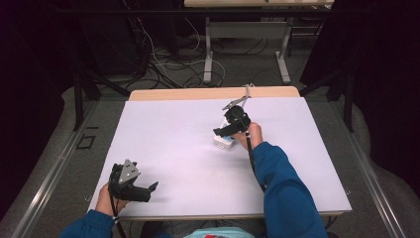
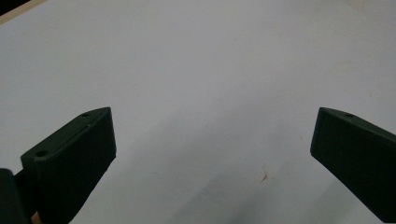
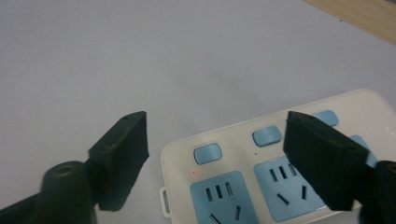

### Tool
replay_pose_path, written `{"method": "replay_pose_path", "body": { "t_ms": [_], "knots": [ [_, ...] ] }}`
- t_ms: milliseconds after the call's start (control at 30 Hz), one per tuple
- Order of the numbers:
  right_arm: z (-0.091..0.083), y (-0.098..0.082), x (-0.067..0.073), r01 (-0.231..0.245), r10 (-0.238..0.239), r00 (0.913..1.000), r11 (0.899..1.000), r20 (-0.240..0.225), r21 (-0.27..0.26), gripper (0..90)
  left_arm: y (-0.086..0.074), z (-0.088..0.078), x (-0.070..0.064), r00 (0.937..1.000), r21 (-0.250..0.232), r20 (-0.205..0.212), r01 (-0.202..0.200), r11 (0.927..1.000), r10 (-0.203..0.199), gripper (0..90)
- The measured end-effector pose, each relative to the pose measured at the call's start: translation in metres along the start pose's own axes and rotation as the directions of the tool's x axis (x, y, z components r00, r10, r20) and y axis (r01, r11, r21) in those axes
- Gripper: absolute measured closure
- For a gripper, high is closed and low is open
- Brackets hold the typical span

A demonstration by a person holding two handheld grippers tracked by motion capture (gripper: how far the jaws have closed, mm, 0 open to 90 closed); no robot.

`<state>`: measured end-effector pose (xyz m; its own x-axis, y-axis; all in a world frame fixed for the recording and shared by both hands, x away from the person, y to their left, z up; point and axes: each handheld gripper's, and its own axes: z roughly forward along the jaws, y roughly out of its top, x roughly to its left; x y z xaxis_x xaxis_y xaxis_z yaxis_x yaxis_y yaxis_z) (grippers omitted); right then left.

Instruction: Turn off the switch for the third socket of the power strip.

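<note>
1. High view: at the near left corner of the white tabletop [image 1: 178, 139], the person's left hand [image 1: 105, 198] holds the left tongs [image 1: 148, 191], which lie low over the surface and point toward the right. A grey three-cornered plate [image 1: 130, 171] sits on top of them.
2. In the left gripper view, the left tongs [image 2: 212, 140] stand wide open, the two black jaws far apart at either edge with nothing between them. Bare white tabletop [image 2: 210, 70] lies beneath, with a small brownish speck [image 2: 265, 176] on it near the right jaw.
3. Right of centre in the high view, a white power strip [image 1: 223, 140] rests on the tabletop, well apart from the left tongs and toward the far side. A thin strip of wood [image 1: 198, 93] shows along the tabletop's far edge.
4. Just over the power strip, the right tongs [image 1: 227, 131] are held by the person's right hand [image 1: 251, 135], whose blue sleeve [image 1: 282, 188] reaches in from the bottom right. A cable [image 1: 253, 163] trails back along the forearm.
5. In the right gripper view, the right tongs [image 3: 215, 144] are open wide and grip nothing. The power strip [image 3: 177, 154] lies below and between the jaws, nearer the right one, which overlaps its top. Blue sockets [image 3: 219, 196] and blue buttons [image 3: 207, 153] show on its face, and a tiny red light [image 3: 193, 172] glows beside one button. Whether the jaws touch the strip cannot be told.
</note>
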<state>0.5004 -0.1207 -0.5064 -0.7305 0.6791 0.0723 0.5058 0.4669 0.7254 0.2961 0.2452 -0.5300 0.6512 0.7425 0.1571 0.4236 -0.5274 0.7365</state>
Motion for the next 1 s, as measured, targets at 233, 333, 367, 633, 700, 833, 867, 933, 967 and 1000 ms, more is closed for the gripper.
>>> {"method": "replay_pose_path", "body": {
  "t_ms": [233, 333, 367, 633, 700, 833, 867, 933, 967, 1000],
  "knots": [
    [0.0, -0.001, 0.0, -0.01, 0.01, 0.9999, 1.0, 0.002, 0.005, 50.6, 0.0, 0.0, 0.0, 1.0, 0.003, -0.004, -0.007, 1.0, 0.007, 0.1],
    [0.001, 0.0, 0.002, -0.019, 0.018, 0.9998, 1.0, 0.008, 0.003, 73.7, 0.0, 0.0, 0.0, 1.0, 0.002, -0.003, -0.004, 1.0, 0.004, 0.1],
    [0.001, 0.0, 0.002, -0.019, 0.018, 0.9998, 1.0, 0.008, 0.003, 73.7, 0.0, 0.0, 0.0, 1.0, 0.002, -0.002, -0.002, 1.0, 0.002, 0.1],
    [0.003, 0.0, 0.005, -0.01, 0.01, 0.9998, 1.0, 0.017, 0.018, 90.0, 0.0, 0.0, 0.0, 1.0, 0.001, 0.0, 0.001, 1.0, -0.001, 0.1],
    [0.004, 0.0, 0.005, -0.004, 0.003, 0.9999, 1.0, 0.014, 0.023, 90.0, 0.0, 0.0, 0.0, 1.0, 0.001, -0.001, 0.0, 1.0, 0.0, 0.1],
    [0.007, -0.001, 0.007, -0.005, 0.004, 0.9996, 0.999, 0.028, 0.032, 90.0, 0.0, 0.0, 0.0, 1.0, 0.001, 0.0, 0.0, 1.0, 0.0, 0.1],
    [0.007, -0.001, 0.007, -0.005, 0.004, 0.9996, 0.999, 0.028, 0.032, 90.0, 0.0, 0.0, 0.0, 1.0, 0.001, 0.0, 0.0, 1.0, 0.0, 0.1],
    [0.008, -0.001, 0.007, -0.004, 0.003, 0.9998, 0.999, 0.021, 0.041, 90.0, 0.0, 0.0, 0.0, 1.0, 0.001, 0.0, 0.0, 1.0, 0.0, 0.1],
    [0.009, -0.002, 0.007, -0.003, 0.002, 0.9997, 0.999, 0.024, 0.039, 90.0, 0.0, 0.0, 0.0, 1.0, 0.002, -0.002, -0.003, 1.0, 0.003, 0.1],
    [0.01, -0.002, 0.007, -0.001, 0.0, 0.9998, 0.999, 0.022, 0.039, 90.0, 0.0, 0.0, 0.0, 1.0, 0.002, -0.001, -0.001, 1.0, 0.001, 0.1]
  ]
}}
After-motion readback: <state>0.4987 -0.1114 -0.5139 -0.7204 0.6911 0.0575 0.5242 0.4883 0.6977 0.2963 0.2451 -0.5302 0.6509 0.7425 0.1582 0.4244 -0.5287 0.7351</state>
